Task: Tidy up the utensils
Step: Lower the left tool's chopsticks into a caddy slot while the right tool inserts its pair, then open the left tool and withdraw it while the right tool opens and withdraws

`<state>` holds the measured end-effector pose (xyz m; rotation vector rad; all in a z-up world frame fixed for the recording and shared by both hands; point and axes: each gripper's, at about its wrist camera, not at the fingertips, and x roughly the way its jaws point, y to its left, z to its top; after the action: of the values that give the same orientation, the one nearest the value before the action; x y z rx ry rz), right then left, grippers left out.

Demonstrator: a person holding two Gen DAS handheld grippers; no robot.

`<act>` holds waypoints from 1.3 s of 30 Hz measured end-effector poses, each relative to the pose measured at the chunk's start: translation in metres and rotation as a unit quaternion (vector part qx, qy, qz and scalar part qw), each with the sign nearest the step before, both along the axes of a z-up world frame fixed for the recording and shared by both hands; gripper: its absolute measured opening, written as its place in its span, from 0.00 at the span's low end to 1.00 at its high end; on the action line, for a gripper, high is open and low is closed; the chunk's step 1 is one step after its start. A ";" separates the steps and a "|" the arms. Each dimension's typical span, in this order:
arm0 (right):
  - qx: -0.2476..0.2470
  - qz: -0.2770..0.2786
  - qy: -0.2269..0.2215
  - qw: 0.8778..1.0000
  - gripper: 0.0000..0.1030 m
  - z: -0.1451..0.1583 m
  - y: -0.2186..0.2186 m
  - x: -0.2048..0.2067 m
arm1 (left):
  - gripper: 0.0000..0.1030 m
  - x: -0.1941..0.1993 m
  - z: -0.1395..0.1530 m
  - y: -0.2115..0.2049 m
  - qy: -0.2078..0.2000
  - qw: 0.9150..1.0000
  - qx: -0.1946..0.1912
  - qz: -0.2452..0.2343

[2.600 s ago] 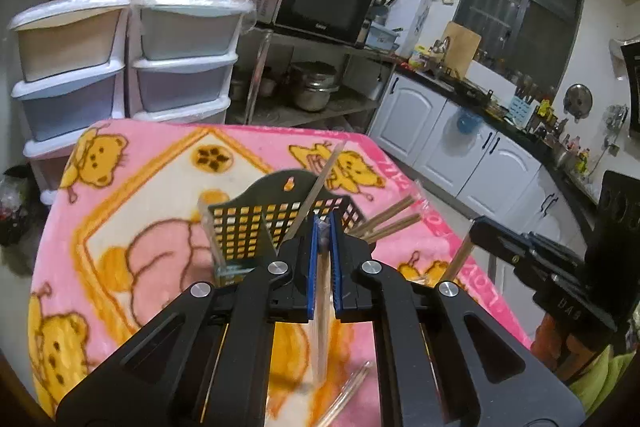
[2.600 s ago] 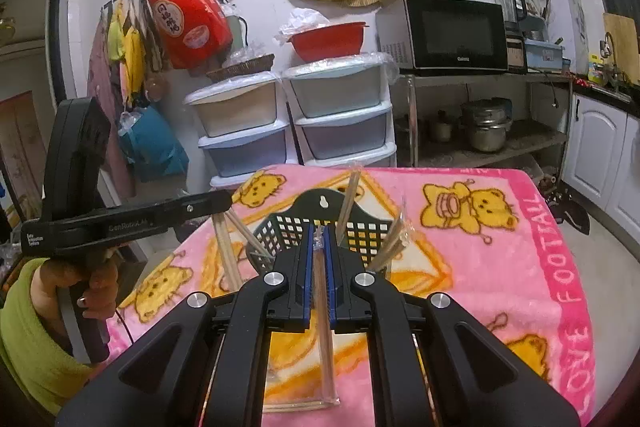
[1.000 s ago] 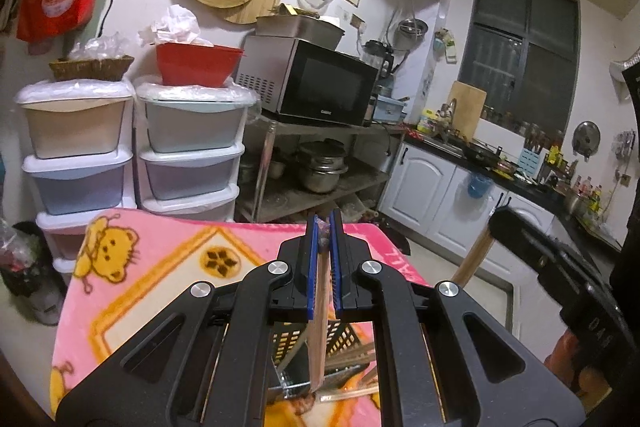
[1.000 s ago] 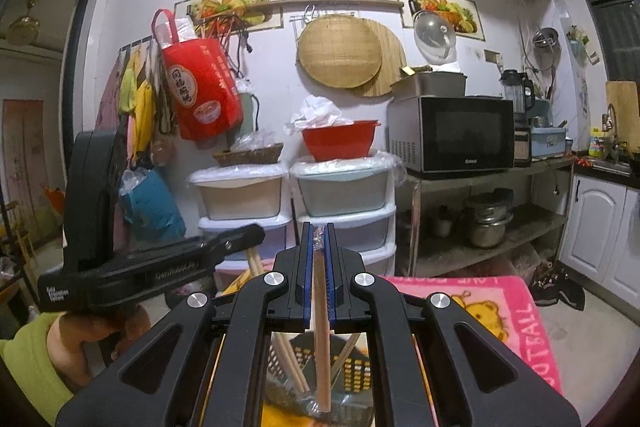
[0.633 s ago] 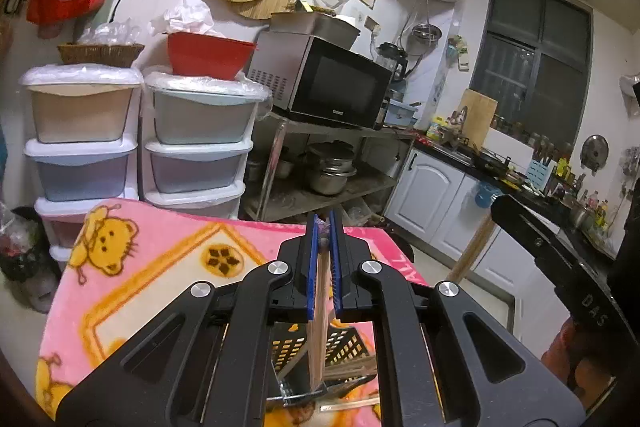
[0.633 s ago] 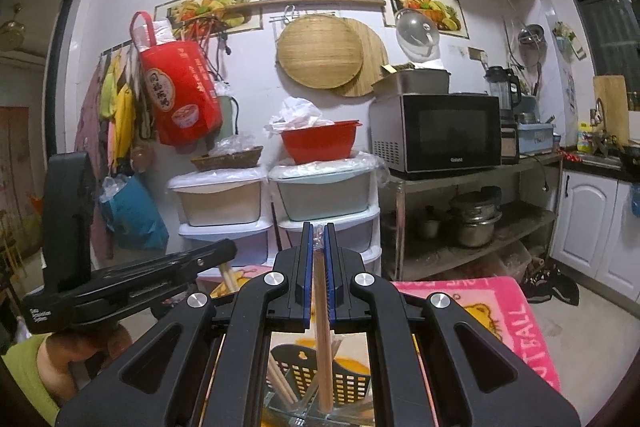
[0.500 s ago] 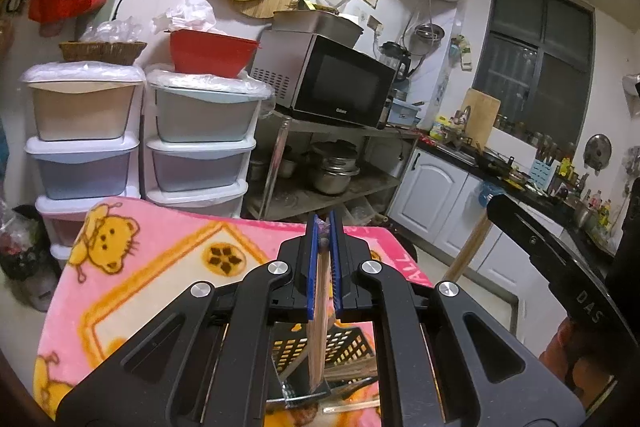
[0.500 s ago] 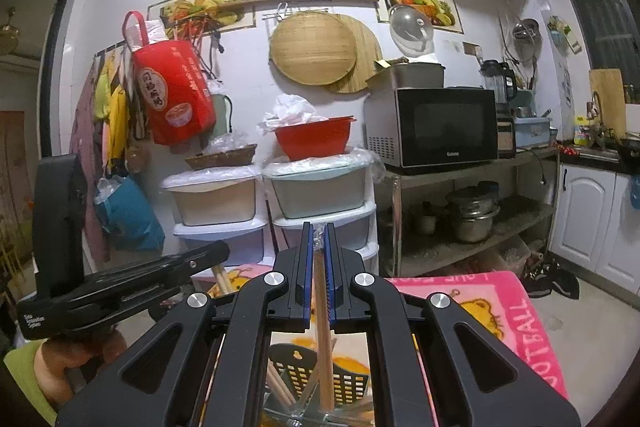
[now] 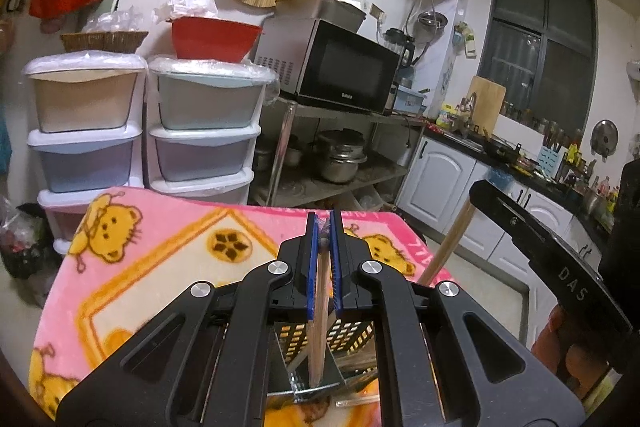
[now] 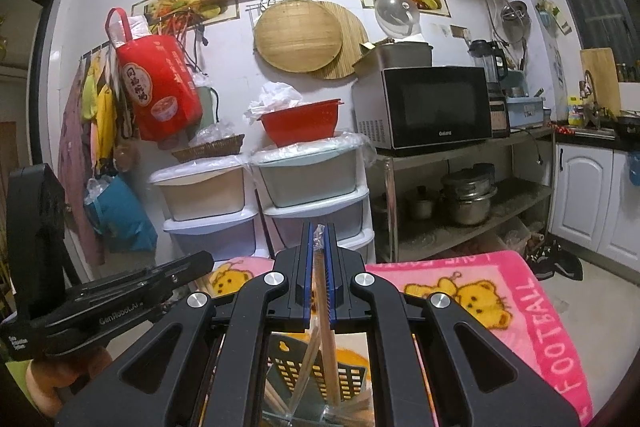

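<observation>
Both of your grippers have come down since a second ago. In each wrist view the pink bear-print blanket (image 9: 160,247) that covers the tabletop now fills more of the lower picture, and the black perforated utensil basket (image 9: 352,337) shows more fully between the gripper arms than it did a second ago.

Your left gripper (image 9: 324,259) is clamped on one wooden chopstick (image 9: 318,327). The stick hangs nearly upright from the jaws. Its lower tip sits just at a clear-walled compartment at the front of the basket; whether the tip has entered the compartment or hangs in front of it cannot be told from this view.

Your right gripper (image 10: 319,263) is likewise clamped on a chopstick in a clear plastic sleeve (image 10: 330,347). This stick also hangs close to upright, with its lower end down among the other chopsticks leaning in the basket (image 10: 344,377). In the left wrist view, the same stick shows as a slanted wooden shaft below the right gripper's black body.

Judgement: the lowering places both sticks at the insertion stage. Neither stick has been released, so the step is not complete.

Before you open either gripper, confirm that the tip is inside the compartment wall. A stick released outside the wall would likely fall onto the blanket. Note that sticks already in the basket lean across the opening and may deflect an incoming tip.
</observation>
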<state>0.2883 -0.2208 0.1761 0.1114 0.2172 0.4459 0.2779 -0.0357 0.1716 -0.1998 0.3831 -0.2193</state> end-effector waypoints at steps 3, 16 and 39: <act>-0.003 0.000 0.005 1.000 0.06 -0.005 0.001 -0.001 | 0.03 0.001 -0.006 0.000 0.006 1.000 0.000 -0.001; -0.013 -0.001 0.051 0.999 0.08 -0.030 -0.002 -0.003 | 0.03 0.001 -0.028 0.000 0.028 1.000 0.002 -0.006; -0.001 -0.008 0.095 0.995 0.40 -0.046 -0.029 -0.032 | 0.29 -0.009 -0.041 0.003 0.046 0.999 0.004 -0.010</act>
<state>0.2563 -0.2496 0.1301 0.1547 0.4034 0.4202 0.2692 -0.0331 0.1311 -0.1978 0.4785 -0.2294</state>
